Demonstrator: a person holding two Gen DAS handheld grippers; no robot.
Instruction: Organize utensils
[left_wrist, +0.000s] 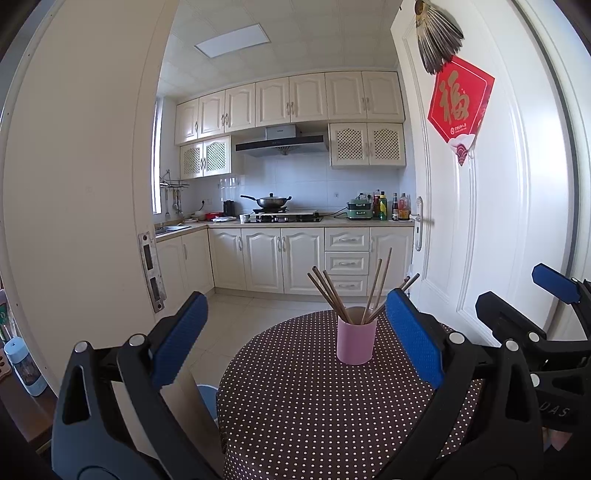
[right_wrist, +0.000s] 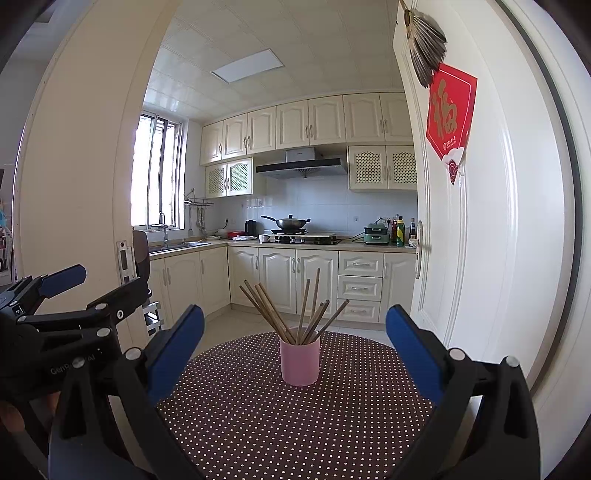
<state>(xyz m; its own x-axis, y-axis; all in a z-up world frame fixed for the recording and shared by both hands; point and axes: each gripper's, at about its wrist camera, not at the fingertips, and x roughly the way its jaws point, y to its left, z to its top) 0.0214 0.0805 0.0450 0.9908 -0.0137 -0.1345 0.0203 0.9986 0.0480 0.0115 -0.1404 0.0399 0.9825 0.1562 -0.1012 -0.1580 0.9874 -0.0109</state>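
Note:
A pink cup (left_wrist: 356, 341) (right_wrist: 300, 363) stands upright at the far side of a small round table (left_wrist: 295, 413) (right_wrist: 258, 424) covered in a brown white-dotted cloth. Several brown chopsticks (left_wrist: 334, 295) (right_wrist: 273, 312) lean fanned out inside it. My left gripper (left_wrist: 297, 306) is open above the table's near side, with the cup slightly right of centre between its blue fingers (left_wrist: 413, 339). My right gripper (right_wrist: 295, 314) is open too, centred on the cup and short of it. Each gripper also shows at the other view's edge, the right gripper (left_wrist: 511, 286) and the left gripper (right_wrist: 112, 277), both empty.
A white door (left_wrist: 480, 206) (right_wrist: 480, 240) with a red paper decoration stands open close on the right, its handle (left_wrist: 419, 221) near the table. A door frame (left_wrist: 92, 184) rises on the left. A pale blue bottle (left_wrist: 24, 365) sits low left. Kitchen cabinets and tiled floor lie beyond.

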